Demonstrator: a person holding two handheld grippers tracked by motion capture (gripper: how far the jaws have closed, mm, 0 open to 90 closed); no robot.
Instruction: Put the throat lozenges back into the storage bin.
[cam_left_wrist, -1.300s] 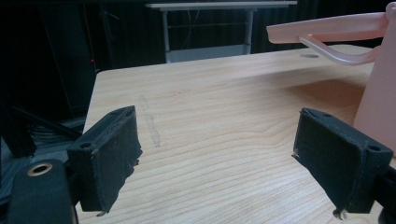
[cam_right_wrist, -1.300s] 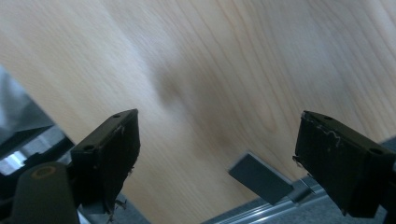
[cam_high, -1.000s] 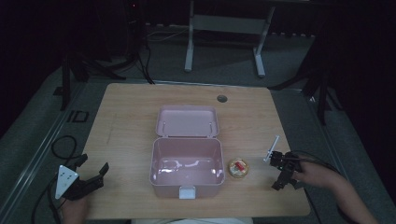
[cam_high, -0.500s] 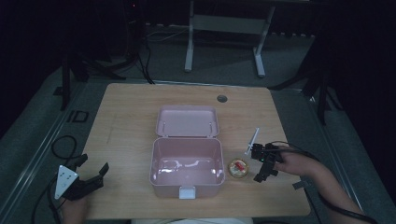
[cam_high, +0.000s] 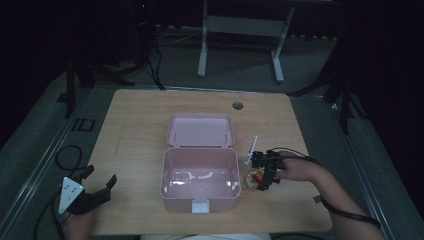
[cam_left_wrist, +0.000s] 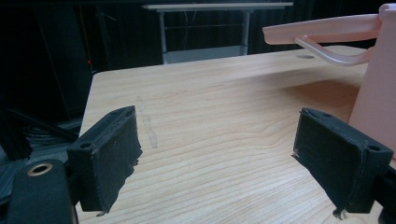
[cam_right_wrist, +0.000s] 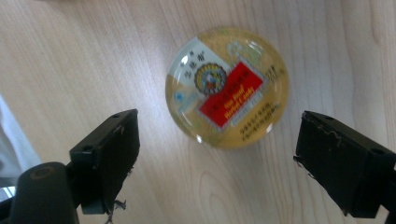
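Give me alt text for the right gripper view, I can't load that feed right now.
A small round tin with a gold lid and a red and white label lies flat on the wooden table, seen from above. The right gripper is open, its two black jaws standing apart on either side of the tin's near edge without touching it.

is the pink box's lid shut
No, the lid lies flipped open behind the pink box, whose inside shows bare in the high view.

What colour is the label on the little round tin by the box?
Red and white on a golden lid, clearest in the right gripper view.
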